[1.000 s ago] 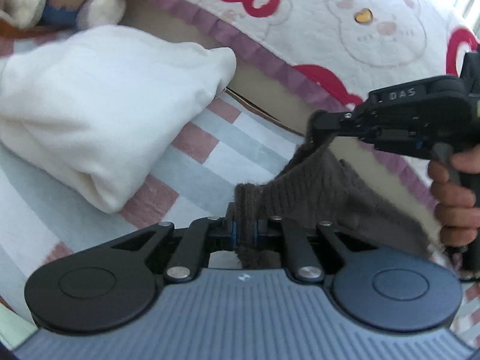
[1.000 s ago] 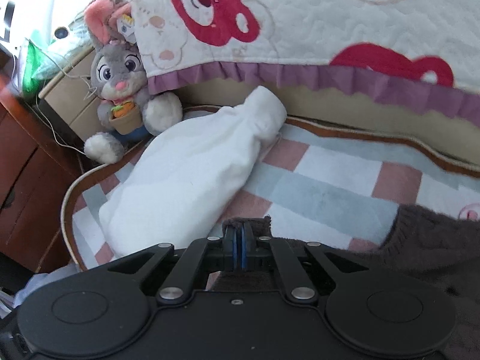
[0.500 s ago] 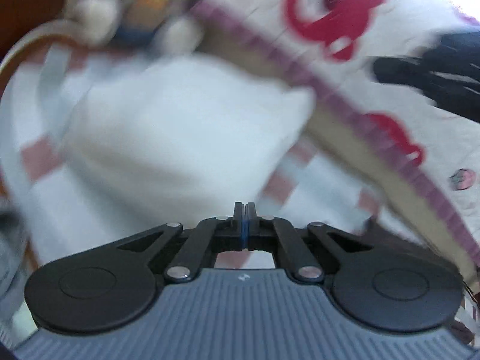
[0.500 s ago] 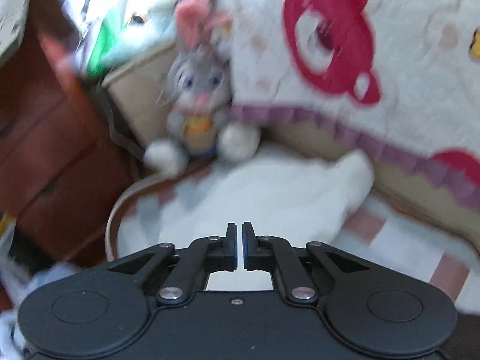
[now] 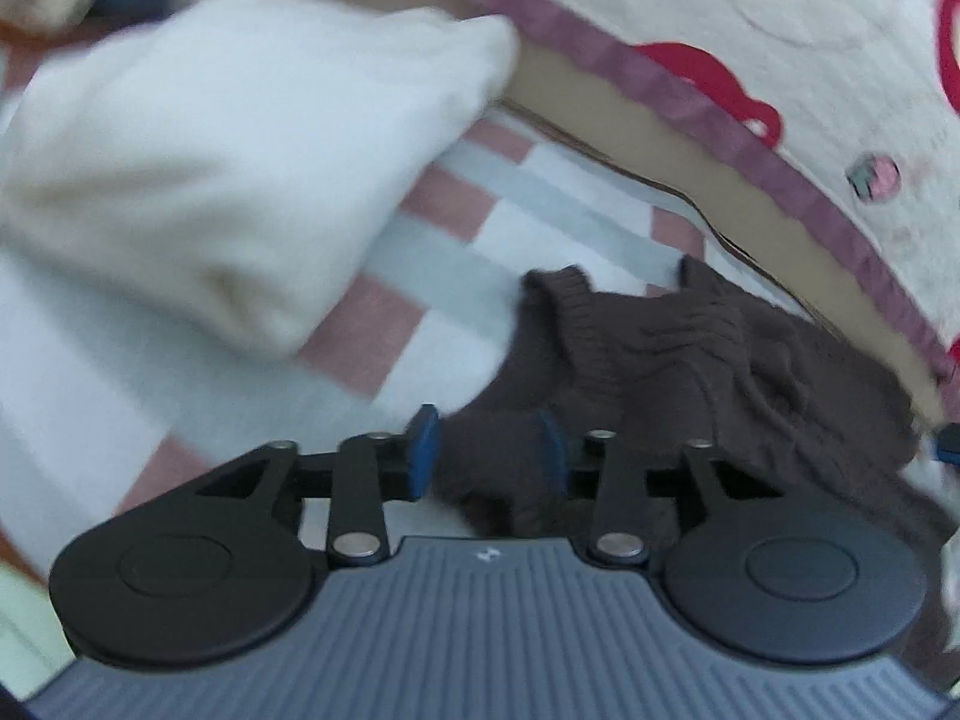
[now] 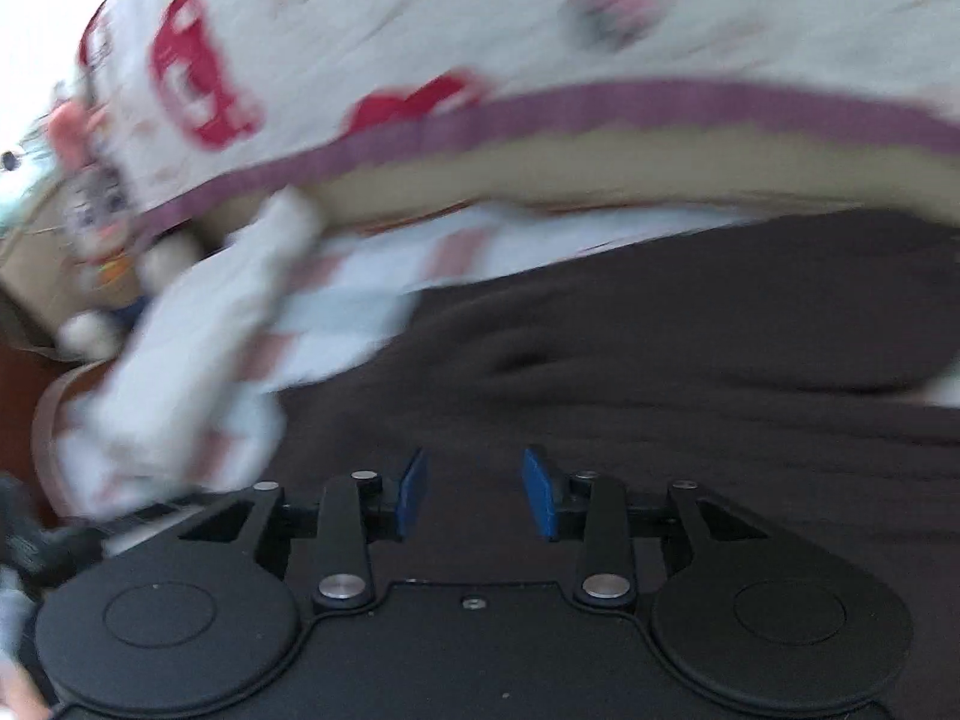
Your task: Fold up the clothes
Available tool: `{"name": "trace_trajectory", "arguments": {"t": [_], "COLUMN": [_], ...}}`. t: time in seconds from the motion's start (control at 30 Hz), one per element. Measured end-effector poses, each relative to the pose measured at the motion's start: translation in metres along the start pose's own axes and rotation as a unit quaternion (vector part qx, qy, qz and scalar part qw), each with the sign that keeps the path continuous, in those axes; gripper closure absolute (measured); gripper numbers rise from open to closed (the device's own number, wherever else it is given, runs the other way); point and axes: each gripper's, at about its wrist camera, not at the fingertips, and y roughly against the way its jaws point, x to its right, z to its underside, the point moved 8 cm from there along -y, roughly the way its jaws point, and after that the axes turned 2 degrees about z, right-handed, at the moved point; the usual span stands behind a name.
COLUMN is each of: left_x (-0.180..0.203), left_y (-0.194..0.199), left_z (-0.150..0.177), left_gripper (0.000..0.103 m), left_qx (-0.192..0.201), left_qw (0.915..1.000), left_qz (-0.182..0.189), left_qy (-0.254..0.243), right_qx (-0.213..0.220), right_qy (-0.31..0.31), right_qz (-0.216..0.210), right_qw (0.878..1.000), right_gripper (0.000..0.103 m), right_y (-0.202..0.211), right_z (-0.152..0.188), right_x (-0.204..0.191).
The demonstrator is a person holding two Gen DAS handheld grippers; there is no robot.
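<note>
A dark brown knit sweater [image 5: 690, 360] lies crumpled on the checked bed sheet [image 5: 540, 204]. My left gripper [image 5: 487, 450] is open, its blue pads on either side of a fold of the sweater's edge. In the right wrist view the sweater [image 6: 660, 372] spreads wide across the bed. My right gripper [image 6: 474, 495] is open just over its dark fabric and holds nothing. Both views are blurred by motion.
A folded white garment [image 5: 240, 138] lies to the left on the sheet, and shows in the right wrist view [image 6: 198, 324]. A white quilt with red bears and a purple border [image 5: 690, 102] rises behind. A plush rabbit [image 6: 96, 210] sits at the far left.
Both grippers let go of the sweater, swung away toward the white garment, then came back over the sweater. Both have opened. The sweater now lies on the bed.
</note>
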Motion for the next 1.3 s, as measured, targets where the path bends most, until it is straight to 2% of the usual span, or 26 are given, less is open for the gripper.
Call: {"name": "trace_trajectory", "arguments": {"t": [0.1, 0.17, 0.23, 0.3, 0.37, 0.53, 0.57, 0.6, 0.7, 0.77, 0.8, 0.83, 0.87, 0.93, 0.97, 1.03, 1.13, 1.2, 1.27, 1.3], "left_x": [0.015, 0.019, 0.022, 0.025, 0.026, 0.026, 0.029, 0.032, 0.045, 0.051, 0.055, 0.059, 0.063, 0.071, 0.073, 0.068, 0.046, 0.029, 0.013, 0.009], "left_y": [-0.013, -0.029, -0.048, -0.063, -0.074, -0.101, -0.103, -0.103, -0.103, -0.106, -0.107, -0.108, -0.107, -0.100, -0.095, -0.087, -0.089, -0.093, -0.093, -0.090], "left_z": [-0.016, -0.028, -0.039, -0.050, -0.058, -0.061, -0.059, -0.057, -0.048, -0.039, -0.034, -0.030, -0.027, -0.028, -0.032, -0.044, -0.054, -0.054, -0.053, -0.053], "left_gripper": [0.059, 0.059, 0.058, 0.058, 0.058, 0.056, 0.049, 0.042, 0.032, 0.034, 0.041, 0.055, 0.101, 0.101, 0.101, 0.101, 0.100, 0.103, 0.102, 0.101], "left_qx": [0.009, 0.007, 0.011, 0.026, 0.030, -0.031, -0.037, -0.040, -0.049, -0.065, -0.069, -0.067, -0.062, -0.041, -0.024, 0.003, 0.005, 0.002, 0.004, 0.006], "left_qw": [0.9985, 0.9977, 0.9958, 0.9922, 0.9913, 0.9961, 0.9955, 0.9948, 0.9909, 0.9869, 0.9843, 0.9814, 0.9770, 0.9654, 0.9642, 0.9680, 0.9759, 0.9686, 0.9540, 0.9567], "left_qz": [-0.003, -0.006, -0.020, -0.043, -0.041, 0.019, 0.027, 0.033, 0.060, 0.057, 0.051, 0.042, 0.025, -0.018, -0.034, -0.059, -0.100, -0.164, -0.237, -0.240], "left_qy": [-0.054, -0.068, -0.089, -0.114, -0.121, -0.081, -0.083, -0.088, -0.110, -0.137, -0.154, -0.175, -0.203, -0.257, -0.262, -0.244, -0.194, -0.187, -0.183, -0.165], "right_qx": [0.035, 0.046, 0.064, 0.076, 0.075, 0.040, 0.037, 0.031, 0.013, 0.018, 0.021, 0.023, 0.024, 0.026, 0.026, 0.028, 0.035, 0.038, 0.035, 0.032], "right_qy": [-0.011, -0.089, -0.176, -0.199, -0.212, -0.215, -0.217, -0.223, -0.230, -0.227, -0.225, -0.223, -0.222, -0.221, -0.220, -0.218, -0.215, -0.215, -0.214, -0.213], "right_qz": [0.090, 0.148, 0.155, 0.161, 0.186, 0.238, 0.244, 0.230, 0.204, 0.200, 0.198, 0.197, 0.200, 0.206, 0.208, 0.214, 0.225, 0.224, 0.228, 0.232], "right_qw": [0.995, 0.984, 0.970, 0.964, 0.956, 0.946, 0.945, 0.947, 0.951, 0.953, 0.954, 0.954, 0.954, 0.953, 0.953, 0.952, 0.950, 0.950, 0.949, 0.949], "right_gripper": [0.054, 0.054, 0.054, 0.054, 0.054, 0.054, 0.054, 0.053, 0.051, 0.047, 0.043, 0.041, 0.041, 0.041, 0.041, 0.041, 0.041, 0.041, 0.041, 0.041], "right_y": [0.028, 0.041, 0.057, 0.068, 0.076, 0.078, 0.079, 0.077, 0.071, 0.066, 0.064, 0.062, 0.060, 0.058, 0.057, 0.055, 0.054, 0.053, 0.051, 0.050], "right_z": [0.013, 0.017, 0.017, 0.013, 0.010, 0.004, 0.004, 0.006, 0.010, 0.011, 0.011, 0.012, 0.013, 0.015, 0.015, 0.017, 0.020, 0.021, 0.023, 0.024], "right_x": [0.082, 0.148, 0.207, 0.245, 0.285, 0.349, 0.357, 0.363, 0.372, 0.375, 0.376, 0.377, 0.379, 0.382, 0.384, 0.387, 0.390, 0.392, 0.394, 0.396]}}
